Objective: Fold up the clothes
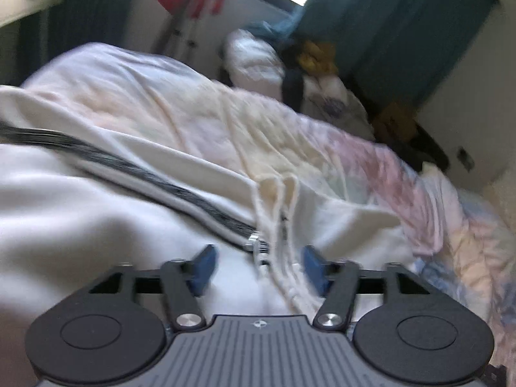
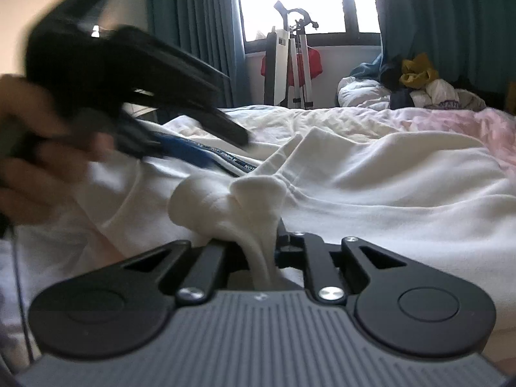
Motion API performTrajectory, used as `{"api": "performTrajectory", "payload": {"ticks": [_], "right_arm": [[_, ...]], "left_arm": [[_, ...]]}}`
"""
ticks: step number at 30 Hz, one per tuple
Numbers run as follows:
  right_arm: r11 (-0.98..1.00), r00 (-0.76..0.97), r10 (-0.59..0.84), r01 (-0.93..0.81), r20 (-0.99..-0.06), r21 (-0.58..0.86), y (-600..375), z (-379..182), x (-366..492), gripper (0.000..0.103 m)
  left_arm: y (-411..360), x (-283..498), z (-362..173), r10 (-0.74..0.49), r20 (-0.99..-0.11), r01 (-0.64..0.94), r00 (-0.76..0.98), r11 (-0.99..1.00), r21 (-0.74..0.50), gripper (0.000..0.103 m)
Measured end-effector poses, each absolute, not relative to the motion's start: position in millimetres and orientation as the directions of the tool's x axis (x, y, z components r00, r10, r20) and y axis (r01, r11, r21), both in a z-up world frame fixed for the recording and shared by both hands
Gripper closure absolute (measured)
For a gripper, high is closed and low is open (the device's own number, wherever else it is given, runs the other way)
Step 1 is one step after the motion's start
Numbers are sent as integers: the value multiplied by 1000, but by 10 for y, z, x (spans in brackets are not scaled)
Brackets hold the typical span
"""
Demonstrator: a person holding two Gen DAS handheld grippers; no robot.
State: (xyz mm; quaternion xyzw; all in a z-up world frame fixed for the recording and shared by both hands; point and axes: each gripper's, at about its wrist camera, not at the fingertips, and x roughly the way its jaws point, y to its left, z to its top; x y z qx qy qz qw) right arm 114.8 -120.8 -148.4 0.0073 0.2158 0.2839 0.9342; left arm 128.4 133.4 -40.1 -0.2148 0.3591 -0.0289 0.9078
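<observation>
A white zip-up garment (image 1: 96, 206) with a dark zipper band (image 1: 135, 167) lies spread on the bed. My left gripper (image 1: 256, 264) is open, its blue pads (image 1: 204, 266) on either side of the zipper pull and the ribbed hem fold (image 1: 277, 200). In the right wrist view my right gripper (image 2: 258, 251) is shut on a bunched fold of the same white garment (image 2: 371, 180). The left gripper (image 2: 180, 122) shows there blurred at the left, held by a hand, low over the garment.
The bed has a rumpled cream and pink cover (image 1: 371, 161). A pile of clothes and bags (image 2: 416, 87) lies at the far end. A folded white stand with red cloth (image 2: 293, 64) leans under the window. Teal curtains (image 2: 445, 22) hang on both sides.
</observation>
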Motion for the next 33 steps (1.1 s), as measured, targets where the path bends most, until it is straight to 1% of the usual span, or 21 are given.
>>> {"api": "performTrajectory", "payload": {"ticks": [1, 2, 3, 5, 6, 7, 8, 9, 11, 15, 19, 21, 25, 28, 31, 33], "right_arm": [[840, 746, 532, -523, -401, 143, -1217, -1473, 1141, 84], [842, 746, 530, -520, -403, 146, -1218, -1459, 1129, 77], [841, 744, 531, -521, -405, 146, -1212, -1441, 1121, 73], [839, 744, 533, -525, -403, 142, -1200, -1401, 1073, 49], [839, 746, 535, -526, -398, 141, -1196, -1383, 1043, 44], [835, 744, 542, -532, -391, 144, -1195, -1364, 1012, 34], [827, 740, 554, -543, -383, 147, -1198, -1339, 981, 29], [821, 736, 563, -551, -376, 150, -1206, -1311, 945, 27], [823, 742, 563, -545, -365, 162, -1244, -1241, 884, 25], [826, 757, 563, -524, -332, 208, -1389, -1054, 815, 25], [832, 786, 553, -506, -276, 227, -1583, -858, 741, 25], [860, 818, 508, -467, -270, 204, -1653, -821, 761, 25], [923, 866, 384, -351, -318, 158, -1761, -955, 952, 25], [958, 869, 285, -262, -404, 112, -1813, -1171, 1145, 25], [969, 835, 249, -211, -491, 132, -1868, -1421, 1298, 25], [970, 838, 243, -204, -489, 133, -1861, -1497, 1319, 25]], "left_arm": [[1414, 1148, -325, -186, -632, -120, 753, 904, -410, 26], [1503, 1013, -256, -171, -626, -135, 761, 902, -411, 24], [1600, 881, -209, -166, -622, -145, 765, 897, -418, 23], [1778, 624, -214, -149, -599, -182, 787, 871, -456, 18], [1868, 494, -232, -139, -585, -203, 799, 854, -480, 16], [1957, 363, -249, -129, -572, -223, 810, 835, -503, 13], [2043, 253, -278, -119, -570, -248, 813, 815, -523, 13], [2112, 190, -319, -106, -587, -284, 802, 798, -531, 13], [2217, 147, -356, -69, -611, -345, 789, 772, -533, 13], [2378, 159, -382, -27, -620, -413, 784, 724, -553, 13], [2527, 99, -437, -22, -627, -448, 779, 680, -581, 13], [2577, 58, -442, -19, -616, -455, 787, 657, -601, 13], [2660, 16, -524, -16, -594, -467, 804, 600, -649, 12], [2739, -25, -571, -19, -578, -473, 815, 555, -685, 12], [2826, -69, -647, -43, -559, -472, 828, 486, -736, 12], [2880, -91, -702, -64, -540, -461, 839, 443, -769, 12]]}}
